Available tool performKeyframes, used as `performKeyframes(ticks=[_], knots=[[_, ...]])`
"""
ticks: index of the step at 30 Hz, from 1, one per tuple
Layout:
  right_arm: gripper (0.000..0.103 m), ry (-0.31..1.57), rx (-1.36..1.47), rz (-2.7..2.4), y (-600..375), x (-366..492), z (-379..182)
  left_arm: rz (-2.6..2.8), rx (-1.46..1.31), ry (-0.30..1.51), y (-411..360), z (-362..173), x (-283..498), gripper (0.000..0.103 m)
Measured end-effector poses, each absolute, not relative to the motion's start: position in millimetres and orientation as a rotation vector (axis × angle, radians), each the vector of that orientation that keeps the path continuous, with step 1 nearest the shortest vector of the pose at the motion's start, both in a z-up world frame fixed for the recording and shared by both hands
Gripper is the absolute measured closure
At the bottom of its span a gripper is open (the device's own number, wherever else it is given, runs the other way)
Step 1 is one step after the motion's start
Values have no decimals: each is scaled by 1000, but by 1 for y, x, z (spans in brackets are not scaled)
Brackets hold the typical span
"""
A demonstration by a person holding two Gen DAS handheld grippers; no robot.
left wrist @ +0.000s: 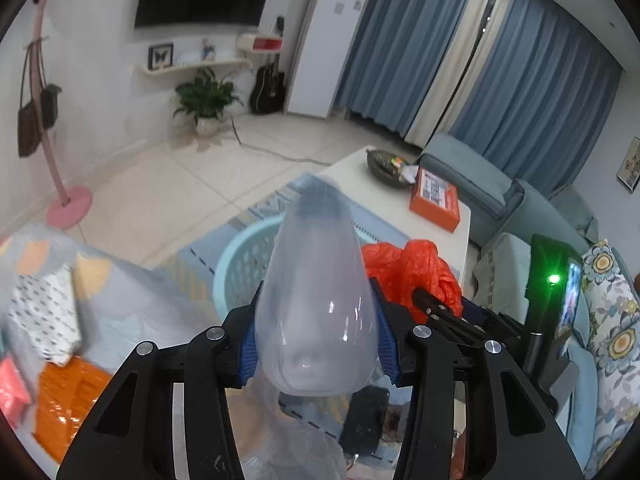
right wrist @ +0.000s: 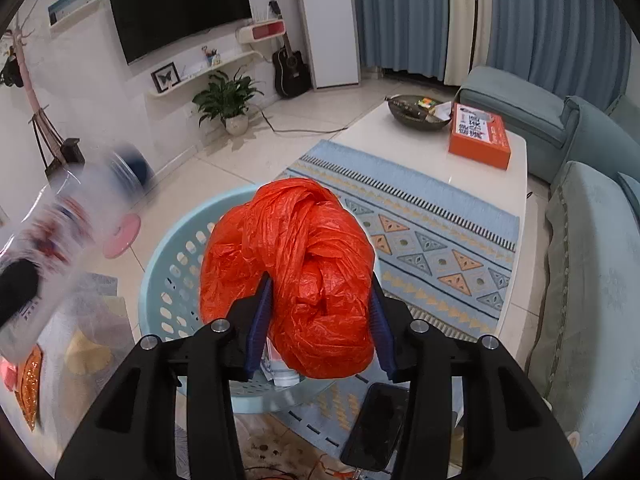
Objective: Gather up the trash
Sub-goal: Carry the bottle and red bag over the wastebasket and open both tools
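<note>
Above the round pale-blue perforated plastic basket (right wrist: 176, 280) at frame centre, your left gripper (left wrist: 316, 336) clamps a clear plastic bottle (left wrist: 316, 300), your right gripper (right wrist: 320, 320) a crumpled orange plastic bag (right wrist: 292, 276).

Black gripper (left wrist: 316, 344) frames, silver screws, ribbed blue fingers (left wrist: 249, 350).

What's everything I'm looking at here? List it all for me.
plastic bottle: one, clear, gripped by the left tool
plastic bag: one, orange-red, crumpled between the right tool's fingers
basket: one, pale blue, on the floor below both tools
rug: one, blue patterned, beside the basket
table: one, white, beyond the rug
box: one, orange, on the table
bowl: one, dark, on the table
phone: one, black, lying near the basket
sofa: blue-grey, at the right
left gripper: black, closed on the bottle
right gripper: black, closed around the bag
</note>
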State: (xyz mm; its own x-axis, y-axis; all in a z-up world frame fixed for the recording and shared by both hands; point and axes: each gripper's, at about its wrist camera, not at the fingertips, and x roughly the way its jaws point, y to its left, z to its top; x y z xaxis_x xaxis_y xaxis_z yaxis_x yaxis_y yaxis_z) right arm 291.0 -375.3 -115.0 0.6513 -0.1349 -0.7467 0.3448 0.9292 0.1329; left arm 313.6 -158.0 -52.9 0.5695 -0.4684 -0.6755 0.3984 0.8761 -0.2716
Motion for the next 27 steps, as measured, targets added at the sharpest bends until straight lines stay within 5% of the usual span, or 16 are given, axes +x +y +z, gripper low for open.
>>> performKeyframes(ticks=[4,6,27], knots=[[46,855,271,-256,-368,297,-123,-513,-112,861,-158,-67,320,55],[42,861,263,-258,-366,297,-126,-502,-138,871,-152,-72,321,46],[40,823,260,-149,-342,262,-102,-441,-180,777,-100,-44,268,35]])
